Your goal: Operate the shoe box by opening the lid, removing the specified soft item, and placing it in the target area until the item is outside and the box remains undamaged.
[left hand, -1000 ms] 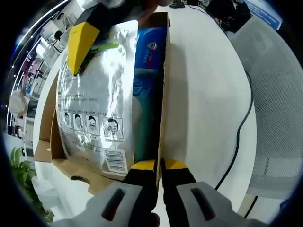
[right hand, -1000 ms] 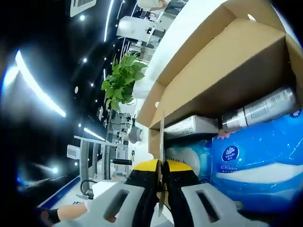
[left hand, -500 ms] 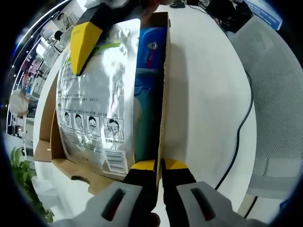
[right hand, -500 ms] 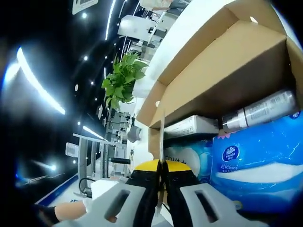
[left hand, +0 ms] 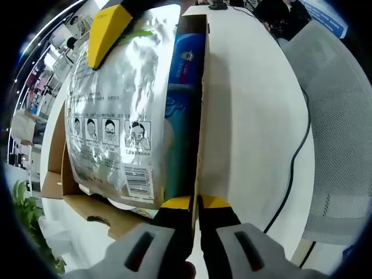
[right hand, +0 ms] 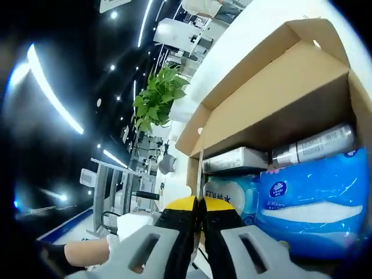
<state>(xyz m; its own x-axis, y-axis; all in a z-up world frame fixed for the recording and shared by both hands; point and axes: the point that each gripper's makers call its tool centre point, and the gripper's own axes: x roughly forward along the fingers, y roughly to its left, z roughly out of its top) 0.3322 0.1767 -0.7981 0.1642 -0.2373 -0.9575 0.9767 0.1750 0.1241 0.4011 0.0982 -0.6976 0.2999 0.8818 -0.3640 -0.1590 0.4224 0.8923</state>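
The open cardboard shoe box (left hand: pixel 201 116) lies on a white table (left hand: pixel 250 116). My left gripper (left hand: pixel 196 201) is shut on the box's side wall at its near end. A silvery foil pouch (left hand: pixel 116 116) printed with mask drawings and a barcode stands raised out of the box. The right gripper's yellow fingertip (left hand: pixel 107 32) pinches its far top corner. In the right gripper view my right gripper (right hand: pixel 200 202) is shut on the pouch's thin edge (right hand: pixel 201 168), seen edge-on. A blue tissue pack (left hand: pixel 183 75) (right hand: pixel 314 197) stays inside the box.
The box lid (right hand: pixel 273 99) stands open. Inside lie a silver can (right hand: pixel 311 145), a white carton (right hand: pixel 235 160) and a round white pack (right hand: pixel 229 195). A grey mesh chair (left hand: pixel 343 145) and a black cable (left hand: pixel 293 168) flank the table. A potted plant (right hand: pixel 157 102) stands beyond.
The right gripper has lifted the foil pouch higher out of the box, so its barcode end has come up off the box's near wall. My left gripper has held still on the wall.
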